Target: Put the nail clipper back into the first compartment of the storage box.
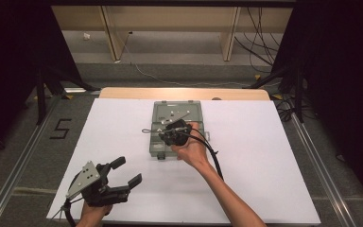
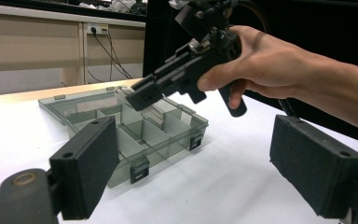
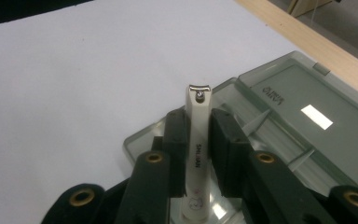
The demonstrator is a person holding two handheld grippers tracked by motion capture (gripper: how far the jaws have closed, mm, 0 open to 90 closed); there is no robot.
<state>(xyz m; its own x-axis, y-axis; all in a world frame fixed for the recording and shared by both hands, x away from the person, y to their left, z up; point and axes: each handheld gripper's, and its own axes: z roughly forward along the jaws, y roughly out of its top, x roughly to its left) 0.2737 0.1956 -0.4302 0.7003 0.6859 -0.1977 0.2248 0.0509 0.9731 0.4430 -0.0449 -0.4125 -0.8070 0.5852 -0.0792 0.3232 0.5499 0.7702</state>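
The right gripper point(image 1: 170, 134) is held over the open box point(image 1: 157, 142); the left gripper point(image 1: 125, 172) is held before it, leftward.

A black "5" point(image 1: 60, 128) is marked on the floor left of the desk. In the right gripper view, the white nail clipper point(image 3: 198, 154) carries small lettering along its body, seemingly "SHUJIAN", though it is too small to be sure. The box lid point(image 3: 307, 100) bears raised letters seen upside down; they cannot be read with confidence.
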